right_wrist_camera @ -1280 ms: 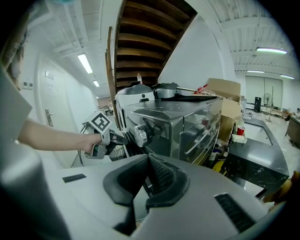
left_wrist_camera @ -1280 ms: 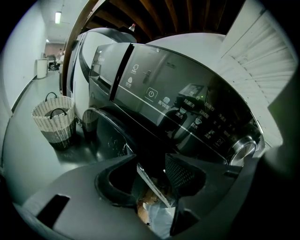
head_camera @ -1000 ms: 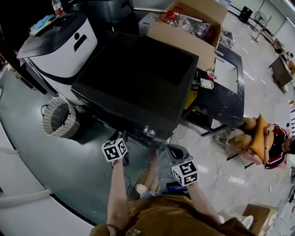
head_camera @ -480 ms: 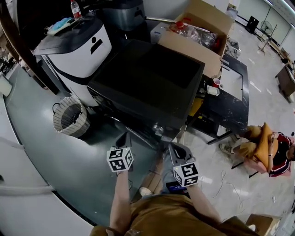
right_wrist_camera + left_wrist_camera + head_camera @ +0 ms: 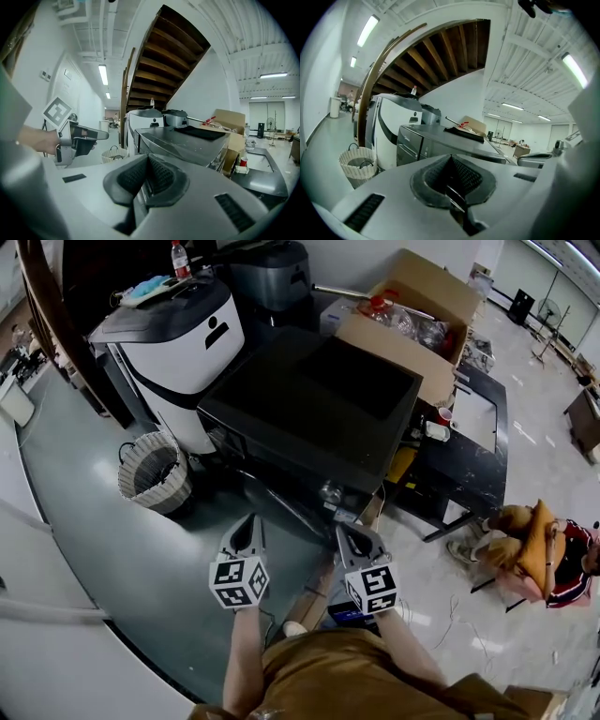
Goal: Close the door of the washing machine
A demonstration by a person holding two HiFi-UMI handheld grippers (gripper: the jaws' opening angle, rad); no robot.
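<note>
The washing machine [image 5: 309, 413] is a black box with a flat top in the middle of the head view. Its dark front [image 5: 410, 145] faces me, and no door stands out from it. My left gripper [image 5: 246, 532] hovers in front of its lower front and touches nothing. Its jaws are shut and nothing is between them [image 5: 451, 161]. My right gripper [image 5: 358, 540] floats beside it, near the machine's front right corner, with its jaws together and empty [image 5: 149, 161]. The right gripper view shows the left gripper [image 5: 77, 138] in a hand, level with the machine's top [image 5: 187, 140].
A white machine [image 5: 178, 338] stands left of the black one, with a woven basket [image 5: 155, 474] on the floor before it. An open cardboard box [image 5: 403, 320] sits behind. A black table [image 5: 469, 451] and a seated person [image 5: 534, 540] are to the right.
Both grippers have risen and drawn back from the machine's lower front, the left one more. The head view now takes in more of the room behind the machine.
</note>
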